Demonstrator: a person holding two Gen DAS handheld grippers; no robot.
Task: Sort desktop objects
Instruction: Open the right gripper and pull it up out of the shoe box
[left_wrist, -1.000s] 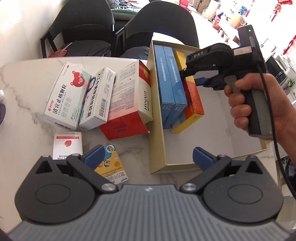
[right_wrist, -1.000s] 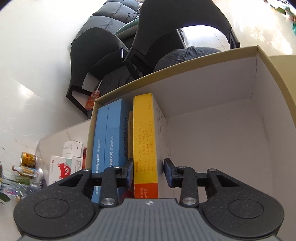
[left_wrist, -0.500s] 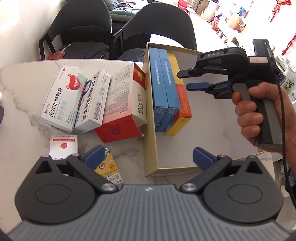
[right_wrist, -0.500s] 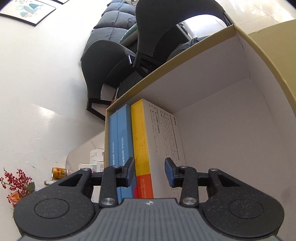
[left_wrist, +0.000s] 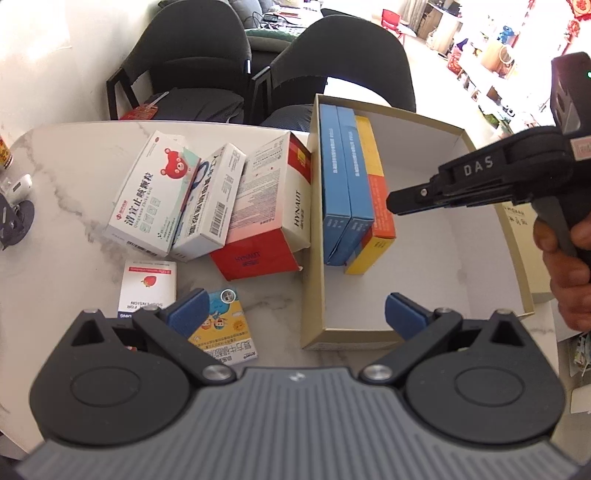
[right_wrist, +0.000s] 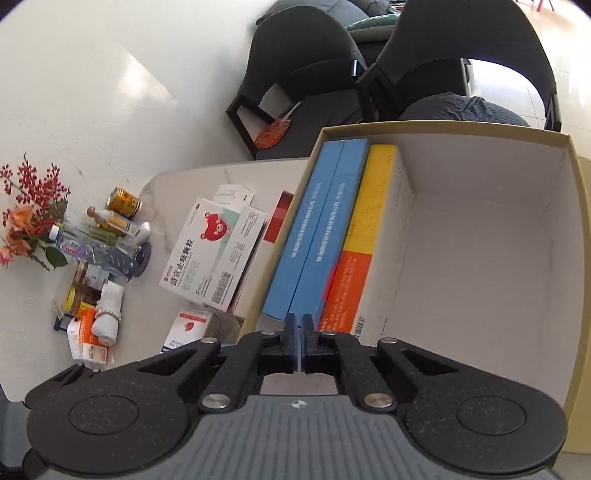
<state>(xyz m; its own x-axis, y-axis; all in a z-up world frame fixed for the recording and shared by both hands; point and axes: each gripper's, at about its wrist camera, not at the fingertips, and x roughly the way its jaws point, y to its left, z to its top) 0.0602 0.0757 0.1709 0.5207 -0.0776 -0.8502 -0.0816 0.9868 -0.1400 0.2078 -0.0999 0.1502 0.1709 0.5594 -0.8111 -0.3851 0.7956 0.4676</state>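
A tan cardboard box (left_wrist: 312, 258) lies on the marble table, white inside. Two blue boxes (left_wrist: 334, 177) and a yellow-and-orange box (left_wrist: 380, 206) stand against its left wall. My right gripper (right_wrist: 296, 325) hovers over the box's near end, its jaws closing until the pads meet, with nothing between them. It also shows in the left wrist view as the right gripper (left_wrist: 391, 201), held by a hand. My left gripper (left_wrist: 294, 308) hangs open and empty above the box's near left corner and a yellow cartoon box (left_wrist: 221, 325).
Left of the cardboard box lie a bear-print box (left_wrist: 147, 192), a white barcode box (left_wrist: 210, 210), a red-and-white HYNAUT box (left_wrist: 266, 210) and a small strawberry box (left_wrist: 147, 284). Bottles, cans and flowers (right_wrist: 33, 221) crowd the table's far left. Two black chairs (left_wrist: 332, 66) stand behind.
My right gripper let go of the yellow-and-orange box, rose out of the cardboard box, rolled and shut empty. The left gripper stayed about where it was.
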